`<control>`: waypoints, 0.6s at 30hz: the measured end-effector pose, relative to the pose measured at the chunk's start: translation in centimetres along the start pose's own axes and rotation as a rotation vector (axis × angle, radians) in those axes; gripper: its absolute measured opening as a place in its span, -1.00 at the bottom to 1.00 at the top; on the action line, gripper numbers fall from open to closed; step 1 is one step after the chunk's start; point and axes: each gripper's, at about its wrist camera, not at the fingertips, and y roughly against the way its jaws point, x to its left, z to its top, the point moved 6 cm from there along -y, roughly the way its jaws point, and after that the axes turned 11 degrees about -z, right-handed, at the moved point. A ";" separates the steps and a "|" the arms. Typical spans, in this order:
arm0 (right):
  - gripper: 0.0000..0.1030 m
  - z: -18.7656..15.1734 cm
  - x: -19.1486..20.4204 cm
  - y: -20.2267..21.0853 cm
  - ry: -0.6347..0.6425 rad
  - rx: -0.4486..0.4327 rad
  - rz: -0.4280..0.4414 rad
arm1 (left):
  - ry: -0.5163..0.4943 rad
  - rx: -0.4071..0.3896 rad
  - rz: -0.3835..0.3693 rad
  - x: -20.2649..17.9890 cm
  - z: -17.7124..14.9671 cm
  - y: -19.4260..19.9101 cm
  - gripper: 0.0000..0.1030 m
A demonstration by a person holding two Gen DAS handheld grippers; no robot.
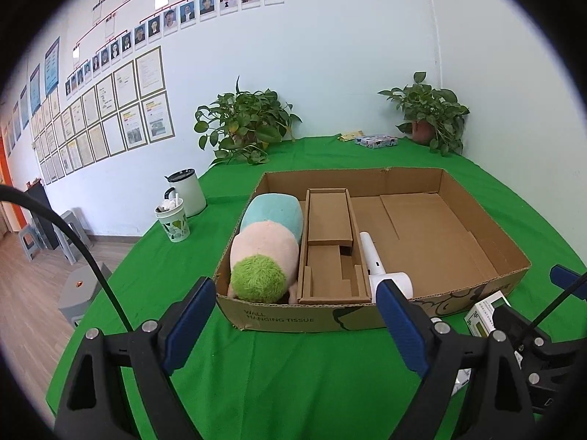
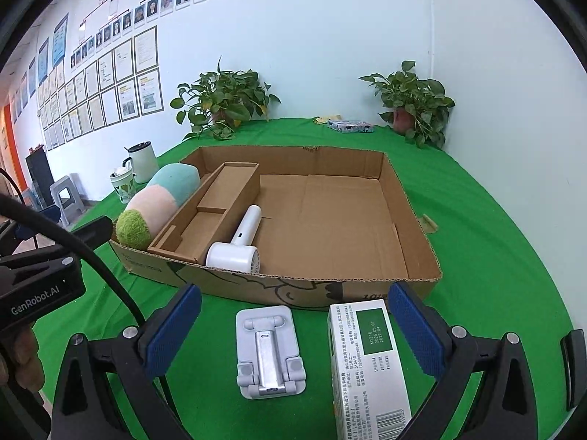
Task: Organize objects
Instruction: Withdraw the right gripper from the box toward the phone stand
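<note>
A shallow cardboard box lies on the green table. In it lie a pastel plush toy, a cardboard insert and a white handheld fan. In front of the box lie a grey folding phone stand and a white and green carton. My left gripper is open and empty before the box's near wall. My right gripper is open, with the stand and carton between its fingers.
A white jug and a patterned cup stand at the table's left edge. Two potted plants and a small packet sit at the back. Stools stand on the floor to the left.
</note>
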 end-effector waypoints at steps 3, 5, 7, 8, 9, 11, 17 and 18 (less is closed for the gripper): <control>0.99 -0.1 -0.1 0.1 0.014 -0.004 0.009 | 0.015 -0.007 0.007 0.4 -0.2 0.2 0.71; 0.99 -0.2 -0.1 0.1 0.012 -0.003 0.011 | 0.019 -0.013 0.011 0.4 -0.3 0.3 0.71; 0.99 -0.2 -0.2 0.3 0.008 -0.002 0.017 | 0.013 -0.012 0.011 0.3 -0.4 0.2 0.70; 0.99 -0.2 -0.2 0.3 0.008 -0.003 0.018 | 0.010 -0.010 0.010 0.1 -0.4 0.1 0.69; 0.96 -0.3 -0.2 0.4 0.008 -0.003 0.019 | 0.008 -0.010 0.006 0.0 -0.4 0.1 0.68; 0.92 -0.2 -0.2 0.5 0.010 -0.001 0.026 | 0.004 -0.013 -0.006 -0.3 -0.4 0.0 0.65; 0.00 -0.6 -0.8 0.5 -0.012 0.003 0.023 | 0.009 0.036 -0.072 -0.8 -1.1 -0.9 -0.77; -0.38 -0.6 -0.9 0.4 -0.011 0.006 0.012 | 0.026 0.049 -0.091 -0.7 -1.3 -1.2 -0.91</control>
